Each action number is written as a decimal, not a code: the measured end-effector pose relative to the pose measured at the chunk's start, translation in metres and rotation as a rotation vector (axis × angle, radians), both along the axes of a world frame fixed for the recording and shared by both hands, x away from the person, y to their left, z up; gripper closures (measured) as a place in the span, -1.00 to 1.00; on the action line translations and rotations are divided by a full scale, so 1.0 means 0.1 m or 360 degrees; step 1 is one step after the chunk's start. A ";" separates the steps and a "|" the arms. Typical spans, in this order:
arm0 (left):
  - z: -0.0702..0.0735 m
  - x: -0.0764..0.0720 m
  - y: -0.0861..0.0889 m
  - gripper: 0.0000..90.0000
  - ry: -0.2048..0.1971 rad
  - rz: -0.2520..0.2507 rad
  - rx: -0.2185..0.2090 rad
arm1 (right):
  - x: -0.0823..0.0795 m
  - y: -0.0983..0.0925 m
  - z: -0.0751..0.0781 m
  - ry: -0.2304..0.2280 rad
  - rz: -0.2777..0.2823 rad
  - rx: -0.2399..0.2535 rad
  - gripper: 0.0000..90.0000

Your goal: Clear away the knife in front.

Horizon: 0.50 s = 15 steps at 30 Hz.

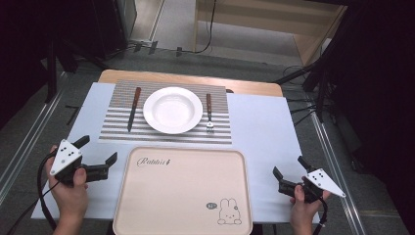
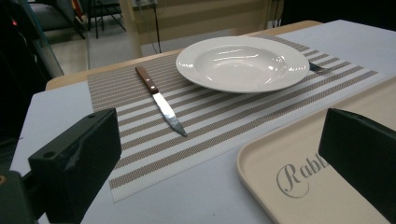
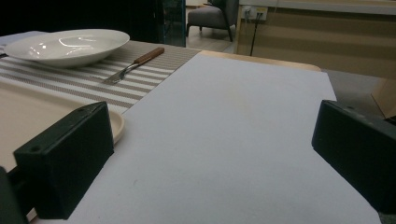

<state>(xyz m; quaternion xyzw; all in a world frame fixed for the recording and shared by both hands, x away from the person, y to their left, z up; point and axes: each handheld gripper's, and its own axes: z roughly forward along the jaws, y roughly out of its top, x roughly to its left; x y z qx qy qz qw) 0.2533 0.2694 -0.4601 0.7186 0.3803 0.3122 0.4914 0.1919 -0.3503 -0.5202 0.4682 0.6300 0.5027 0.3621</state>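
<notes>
- Nearest the high camera, a beige tray [image 1: 183, 191] is lying flat on the desk [image 1: 259, 127] between the two hands, its near edge hanging at the desk's front.
- Both tools are hovering low at the tray's sides: the left tool [image 1: 96, 156] is standing with its jaws spread wide and holding nothing, and the right tool [image 1: 288, 171] is likewise gaping and empty.
- Beyond the tray, a striped placemat [image 1: 166, 134] is carrying a white plate [image 1: 172, 109], with a knife [image 1: 133, 108] just beside the plate on the left and a fork [image 1: 209, 113] on the right.
- Judging by looks, the tray is behaving as a light, stiff, smooth thing; its raised rim [image 2: 261, 158] is offering the best hold, one jaw over and one under at each side edge.
- The plate is looking glossy and breakable, so any pinch there is calling for care at its broad lip.
- Open room is lying on the bare desk right of the tray [image 3: 224, 140]; the desk's right edge is running close by the right tool, so outward swings are risking a drop-off.
</notes>
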 end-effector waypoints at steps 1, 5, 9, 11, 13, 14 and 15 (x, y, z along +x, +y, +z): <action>0.01 0.02 -0.02 -1.00 0.0007 -0.0007 0.0006 | 0.00 0.00 0.00 0.0001 0.0000 0.0002 -1.00; 0.06 0.11 -0.08 -1.00 0.0024 -0.0028 0.0006 | 0.00 0.00 0.00 0.0001 -0.0001 0.0005 -1.00; 0.08 0.21 -0.14 -1.00 0.0058 -0.0036 0.0022 | 0.00 0.00 0.00 0.0000 -0.0002 0.0004 -1.00; 0.10 0.26 -0.16 -1.00 0.0074 -0.0037 0.0033 | 0.00 0.00 0.00 0.0000 -0.0002 0.0004 -1.00; 0.10 0.31 -0.18 -1.00 0.0102 -0.0047 0.0050 | 0.00 0.00 0.00 0.0001 -0.0001 0.0002 -1.00; 0.11 0.33 -0.19 -1.00 0.0118 -0.0050 0.0060 | 0.00 0.00 0.00 0.0001 -0.0001 0.0002 -1.00; 0.10 0.35 -0.19 -1.00 0.0135 -0.0058 0.0064 | 0.00 0.00 0.00 -0.0001 0.0002 0.0000 -1.00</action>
